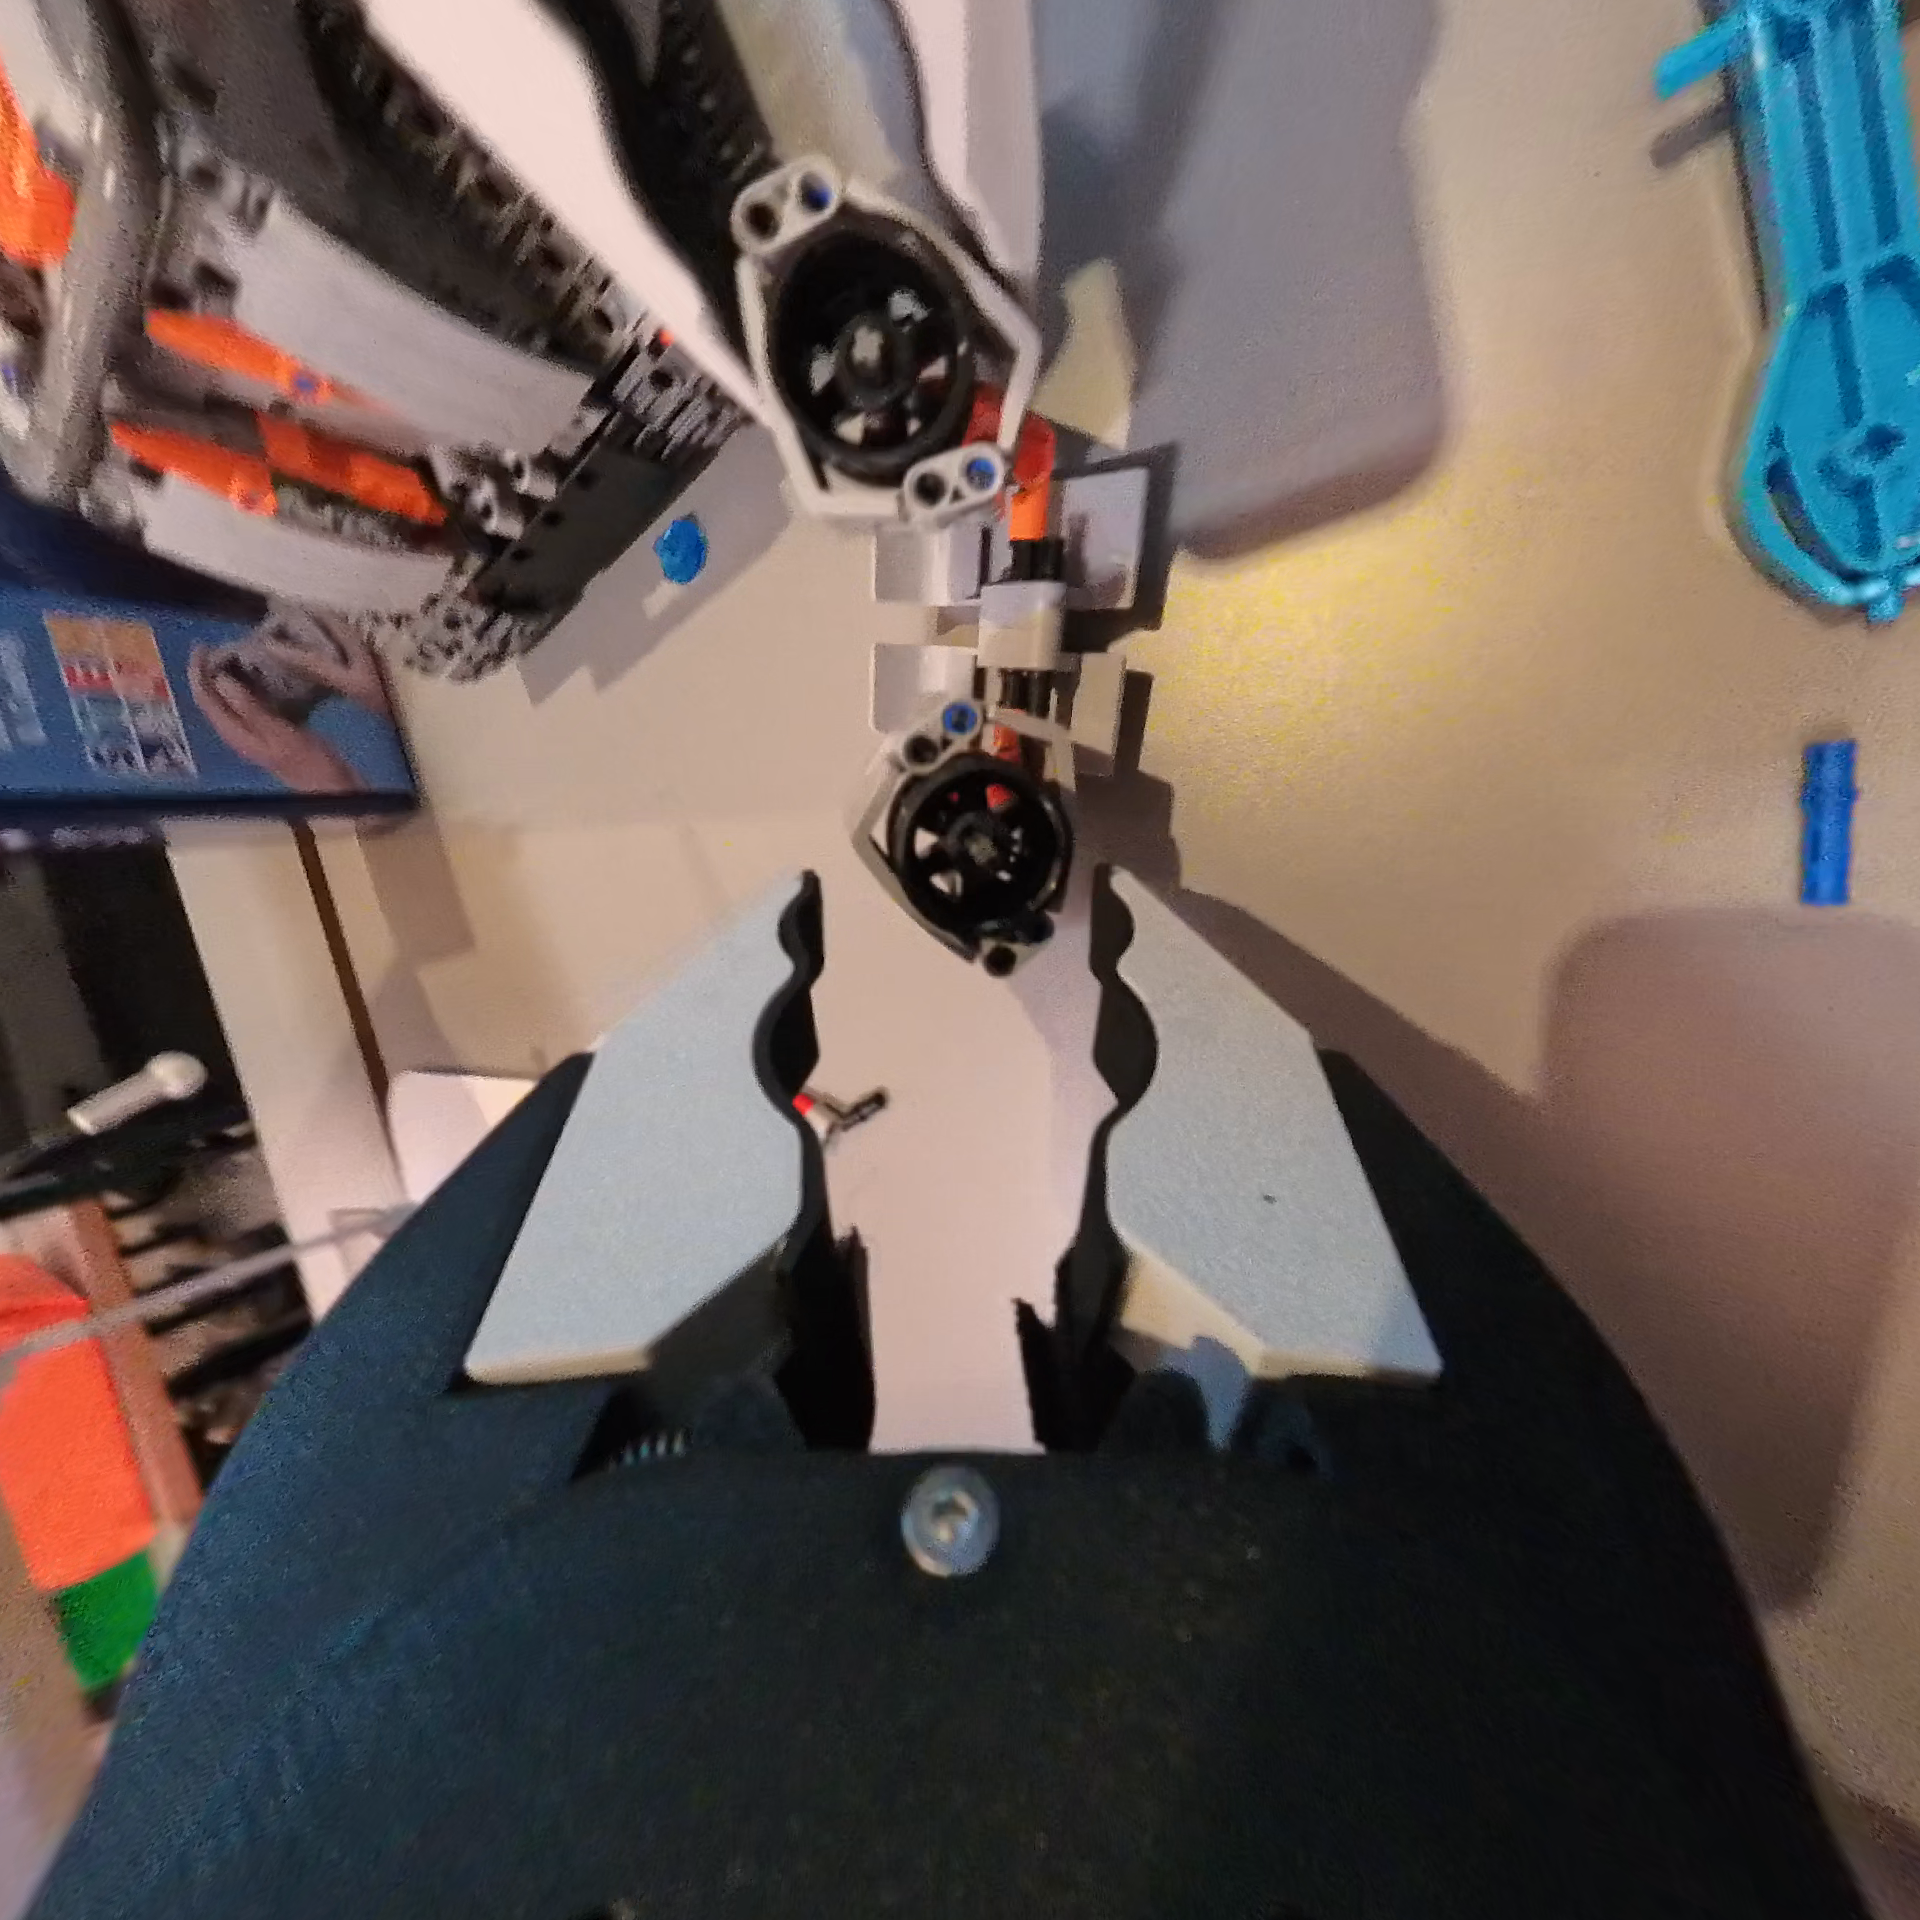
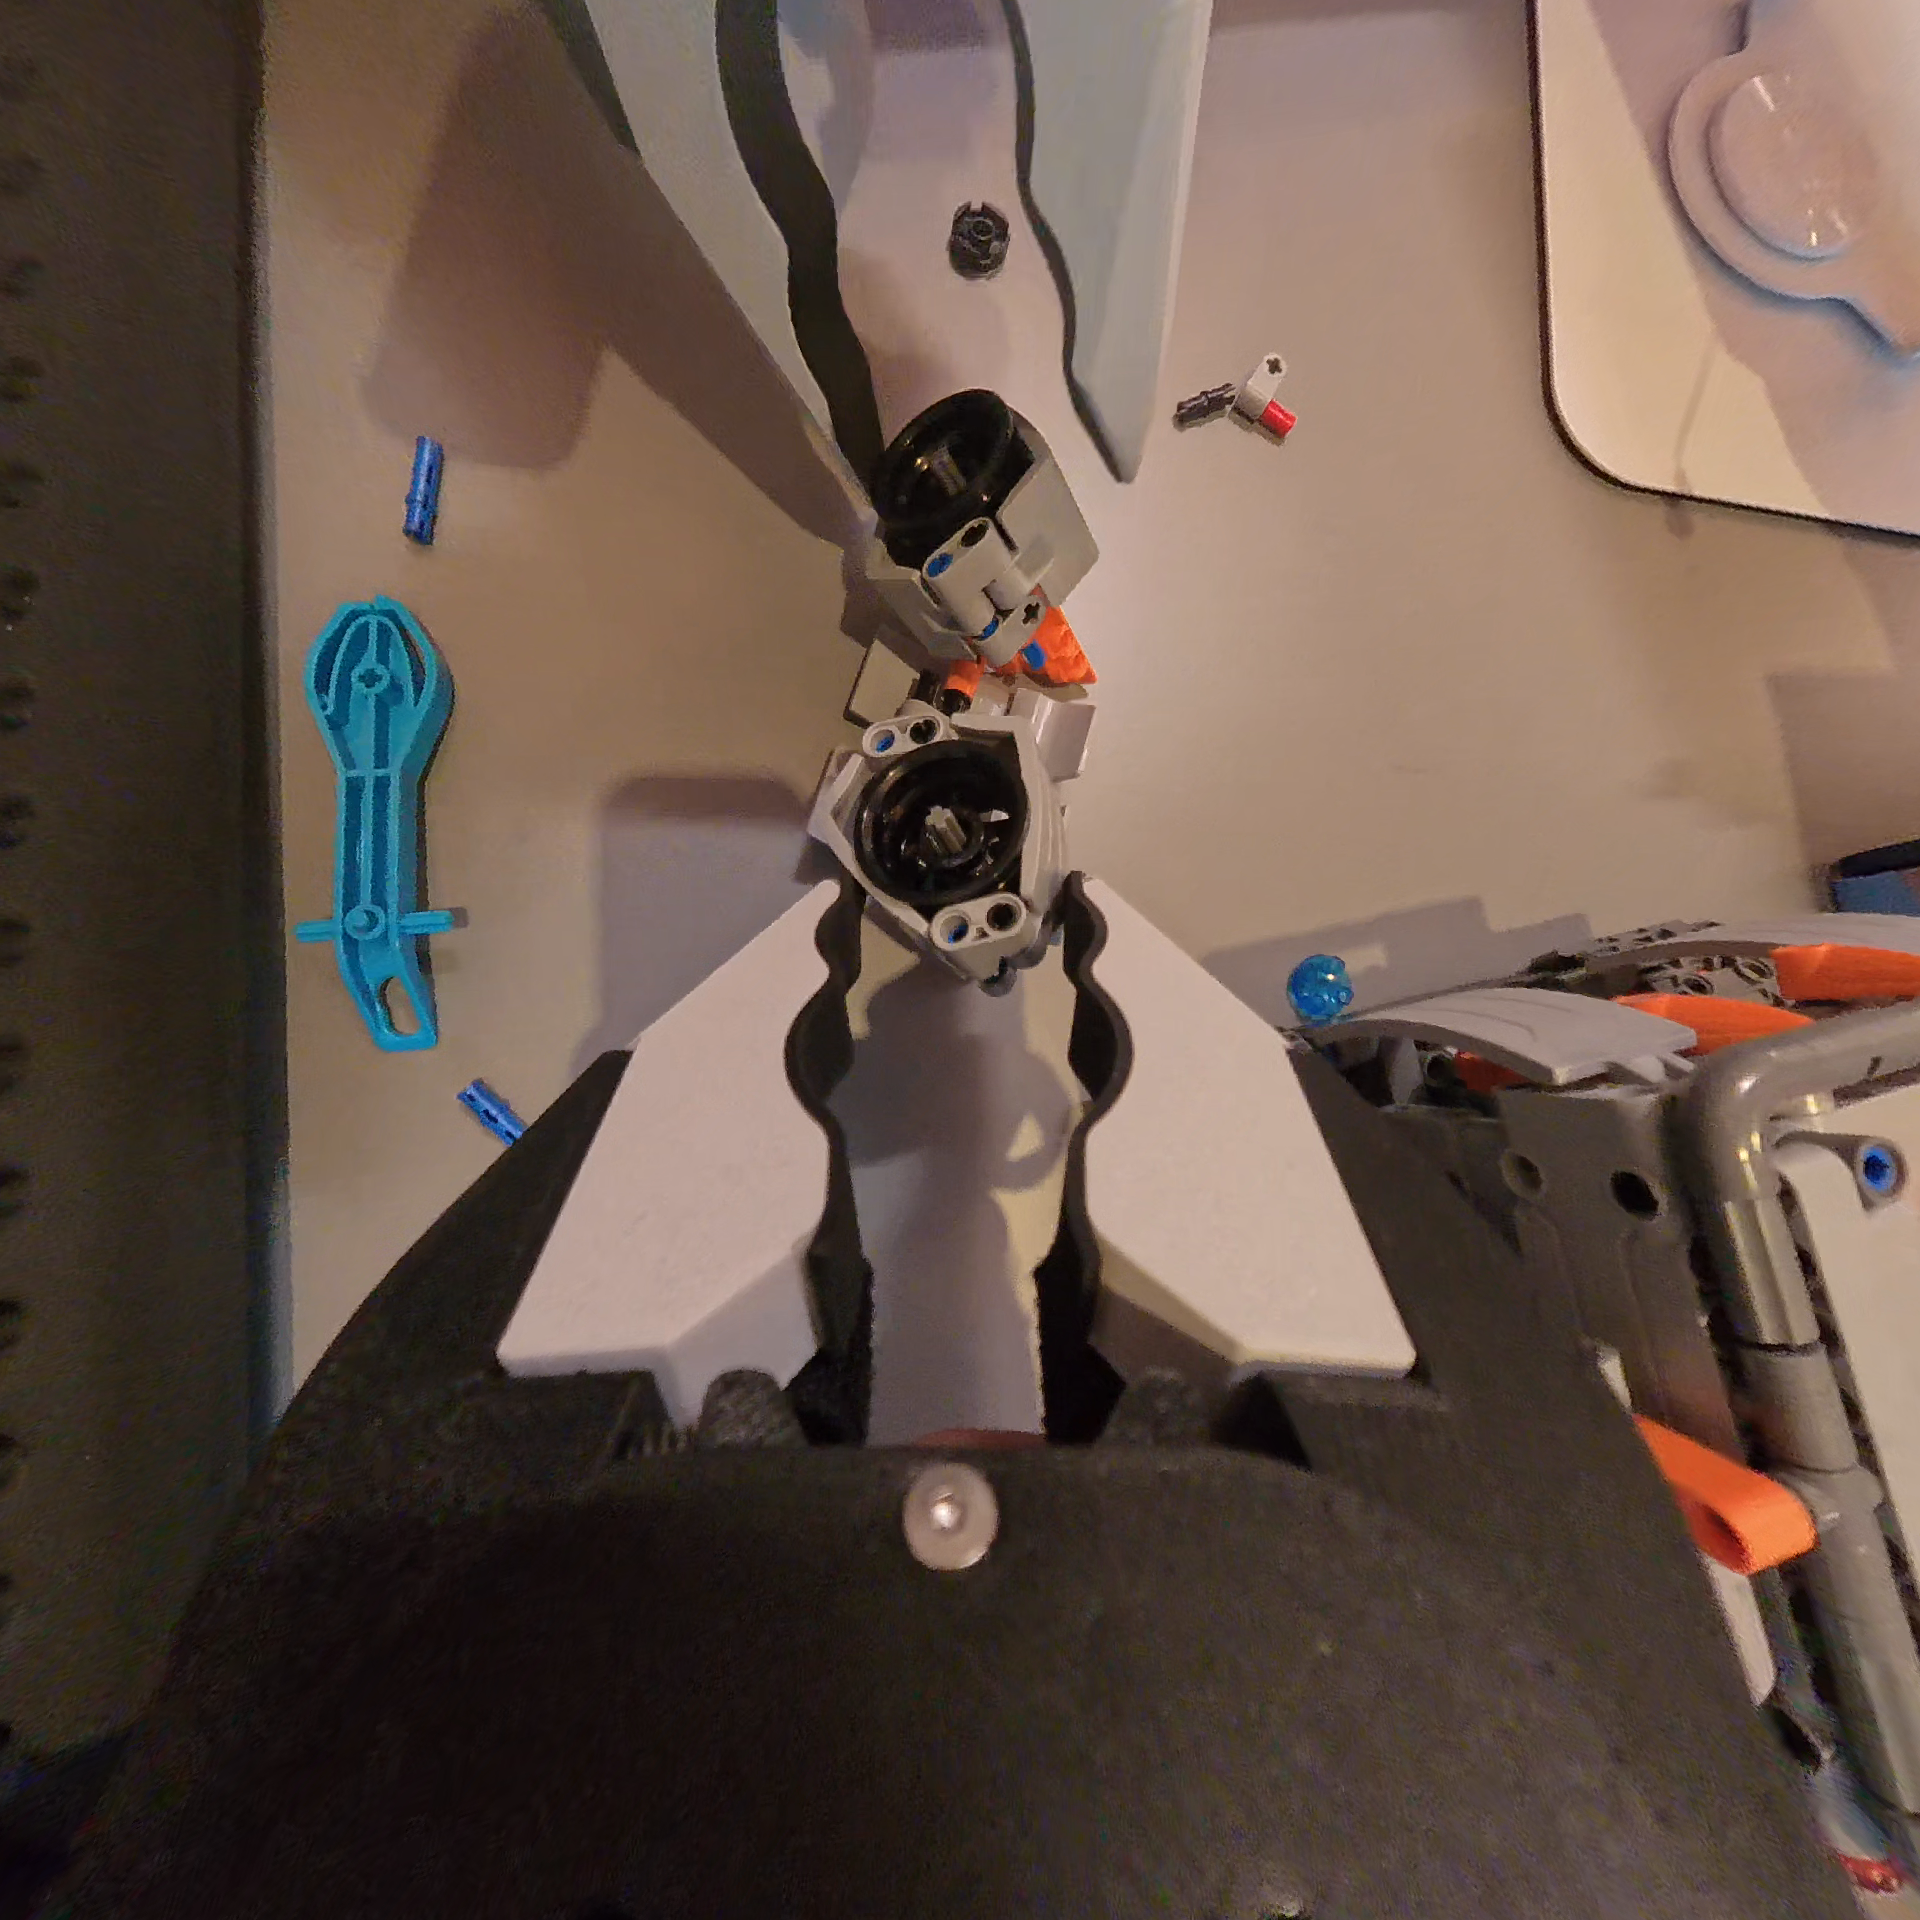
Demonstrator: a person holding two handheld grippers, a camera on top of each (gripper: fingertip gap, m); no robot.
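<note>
A small brick assembly has two black round pieces in grey housings, joined by orange and grey parts. My left gripper [image 1: 961, 888] is shut on one housing [image 1: 977, 862]. My right gripper [image 2: 961, 899] is shut on the other housing [image 2: 935, 842]. The two grippers face each other and hold the assembly [image 2: 997, 665] between them above the pale table. In the left wrist view the far housing [image 1: 873, 353] sits between the right gripper's fingers [image 1: 561, 135]. In the right wrist view the left gripper's fingers [image 2: 707, 208] reach in from the top.
A turquoise tool [image 2: 374, 821] and two small blue pins [image 2: 423, 488] [image 2: 488, 1112] lie at left. A grey-red connector [image 2: 1242, 400] and a black round stud [image 2: 979, 239] lie farther off. A large grey and orange model [image 2: 1662, 1091] stands at right, a white tray [image 2: 1662, 364] beyond. One gripper's finger ends stand about 8 cm off the other's.
</note>
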